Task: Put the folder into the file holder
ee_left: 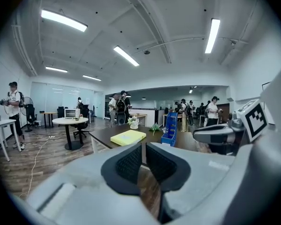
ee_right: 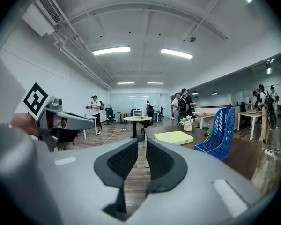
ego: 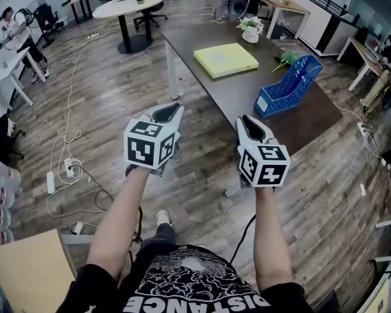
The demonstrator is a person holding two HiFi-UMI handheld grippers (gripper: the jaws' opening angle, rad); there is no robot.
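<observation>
A yellow folder [ego: 225, 59] lies flat on the dark table [ego: 202, 41], far ahead of both grippers. To its right stands the blue file holder [ego: 289, 85], near the table's right edge. My left gripper [ego: 169, 113] and right gripper [ego: 247, 124] hang side by side over the wooden floor, short of the table. Each is shut with nothing between its jaws. The left gripper view shows the folder [ee_left: 128, 137] and file holder [ee_left: 169, 129] beyond the gripper [ee_left: 143, 147]. The right gripper view shows the folder [ee_right: 173, 137] and holder [ee_right: 219, 134] past the gripper [ee_right: 141, 147].
A white pot with flowers [ego: 251, 30] and a small green plant [ego: 287, 58] sit at the table's far side. A round white table [ego: 128, 6] stands back left. Cables and a power strip [ego: 51, 182] lie on the floor at left. Several people stand in the background.
</observation>
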